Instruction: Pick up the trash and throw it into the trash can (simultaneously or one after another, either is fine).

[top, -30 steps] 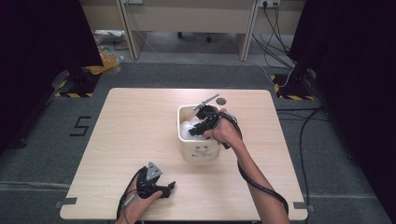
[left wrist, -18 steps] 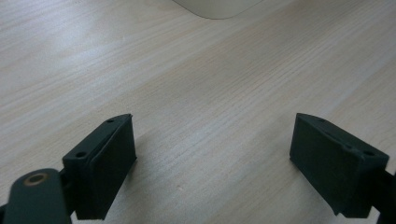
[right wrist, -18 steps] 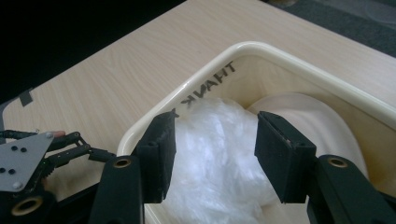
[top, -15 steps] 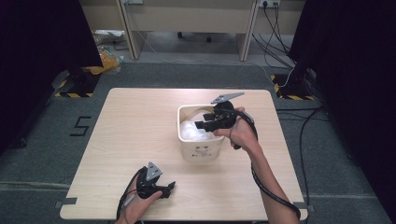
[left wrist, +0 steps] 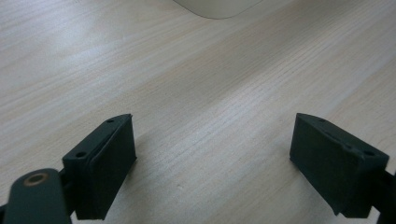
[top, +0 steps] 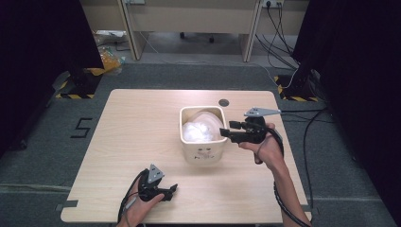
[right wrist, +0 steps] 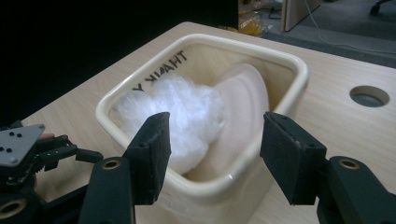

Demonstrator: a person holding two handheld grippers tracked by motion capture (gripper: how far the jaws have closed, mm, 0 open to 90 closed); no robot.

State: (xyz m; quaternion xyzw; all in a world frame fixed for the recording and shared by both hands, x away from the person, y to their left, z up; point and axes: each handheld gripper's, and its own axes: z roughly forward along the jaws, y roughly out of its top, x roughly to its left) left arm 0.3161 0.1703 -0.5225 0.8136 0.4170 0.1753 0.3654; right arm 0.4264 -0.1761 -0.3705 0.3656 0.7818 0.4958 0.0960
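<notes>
Two tools open; R tool [top: 226,132] beside bin [top: 203,152].

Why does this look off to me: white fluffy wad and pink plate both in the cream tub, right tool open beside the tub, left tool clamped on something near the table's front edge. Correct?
One error: the left tool is open with nothing in it, bare table between its jaws, per the left gripper view. The rest holds: wad and plate in the tub, right tool open.

The left gripper view cuts the cream tub [left wrist: 219,7] off at the top edge, leaving just a curved sliver of its base. In the right gripper view, the white fluffy stuff [right wrist: 180,116] hides the lower part of the pale disc [right wrist: 245,105] and part of the lettering inside the tub.
</notes>
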